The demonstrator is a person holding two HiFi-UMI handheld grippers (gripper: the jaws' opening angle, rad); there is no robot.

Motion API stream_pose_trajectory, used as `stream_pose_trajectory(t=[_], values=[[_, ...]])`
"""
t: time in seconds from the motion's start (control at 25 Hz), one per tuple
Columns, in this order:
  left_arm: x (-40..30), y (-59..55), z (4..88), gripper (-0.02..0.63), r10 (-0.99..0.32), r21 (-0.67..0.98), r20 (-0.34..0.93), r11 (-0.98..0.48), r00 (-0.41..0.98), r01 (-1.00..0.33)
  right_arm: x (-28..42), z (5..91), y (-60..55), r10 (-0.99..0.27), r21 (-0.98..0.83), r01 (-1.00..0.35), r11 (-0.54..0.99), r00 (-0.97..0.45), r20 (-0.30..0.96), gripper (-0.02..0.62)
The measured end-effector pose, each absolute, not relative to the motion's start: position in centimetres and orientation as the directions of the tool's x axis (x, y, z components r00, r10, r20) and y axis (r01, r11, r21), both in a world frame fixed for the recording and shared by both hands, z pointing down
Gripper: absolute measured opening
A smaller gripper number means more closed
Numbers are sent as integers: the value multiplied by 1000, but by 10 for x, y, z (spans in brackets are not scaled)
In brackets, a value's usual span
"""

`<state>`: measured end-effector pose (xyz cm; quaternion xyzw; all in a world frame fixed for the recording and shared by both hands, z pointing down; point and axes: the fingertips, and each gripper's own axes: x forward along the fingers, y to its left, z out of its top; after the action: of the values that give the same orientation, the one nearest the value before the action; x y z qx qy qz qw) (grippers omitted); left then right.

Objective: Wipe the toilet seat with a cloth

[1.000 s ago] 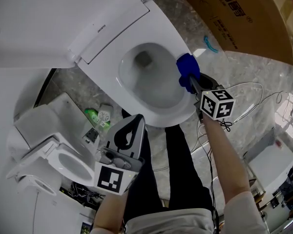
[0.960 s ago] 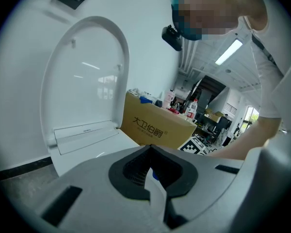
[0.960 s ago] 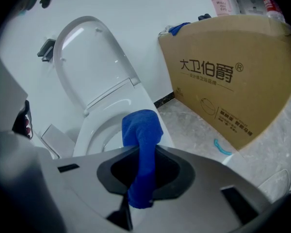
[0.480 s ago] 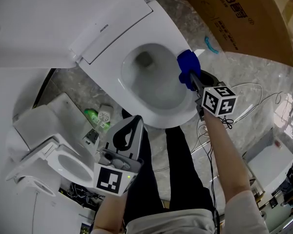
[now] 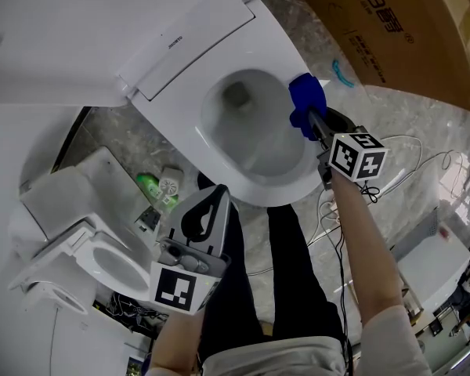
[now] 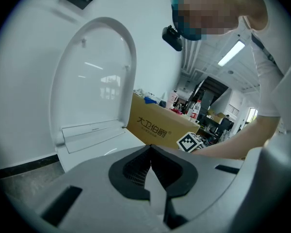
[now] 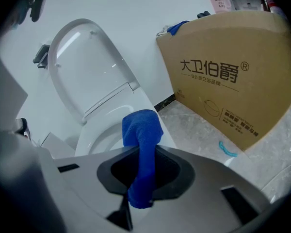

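A white toilet fills the upper middle of the head view, its lid raised and its seat ring round the open bowl. My right gripper is shut on a blue cloth, which lies against the seat's right rim. In the right gripper view the cloth hangs between the closed jaws, with the seat just beyond. My left gripper hovers below the toilet's front, jaws shut and holding nothing. The left gripper view shows its closed jaws facing the lid.
A big brown cardboard box stands right of the toilet. A second, smaller toilet stands at lower left, with green bottles on the floor by it. White cables trail over the grey tiles at right. The person's dark legs stand below.
My right gripper has slid the blue cloth a little farther along the seat's right rim, toward the back. The left gripper has stayed in place.
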<state>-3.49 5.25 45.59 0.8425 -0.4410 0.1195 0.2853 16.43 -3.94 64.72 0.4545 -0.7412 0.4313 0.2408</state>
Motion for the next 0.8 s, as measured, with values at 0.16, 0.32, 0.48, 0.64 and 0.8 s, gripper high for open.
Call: stream_pose_trajectory(t=[0.16,0.32,0.48,0.64,0.8], values=[[-39,51,457,9,-680,377,450,-444,579,-813,162,648,-44,-473,-420,-884,206,-465,748,51],[-44,51,458,9,-685,377,450,-437,573,-817,159,648,-49,-476,-429,-882,195,-467,745,51],[-49,50,458,9,-693,379,445,-428,567,-821,156,648,-55,-475,-432,-881,192,-469,745,51],[-52,51,459,9,-694,380,446,-426,566,-821,152,648,-62,-476,-440,-878,189,-474,741,51],[-55,52,461,9,-694,381,448,-422,563,-823,148,648,-68,-483,-438,-879,192,-472,737,51]])
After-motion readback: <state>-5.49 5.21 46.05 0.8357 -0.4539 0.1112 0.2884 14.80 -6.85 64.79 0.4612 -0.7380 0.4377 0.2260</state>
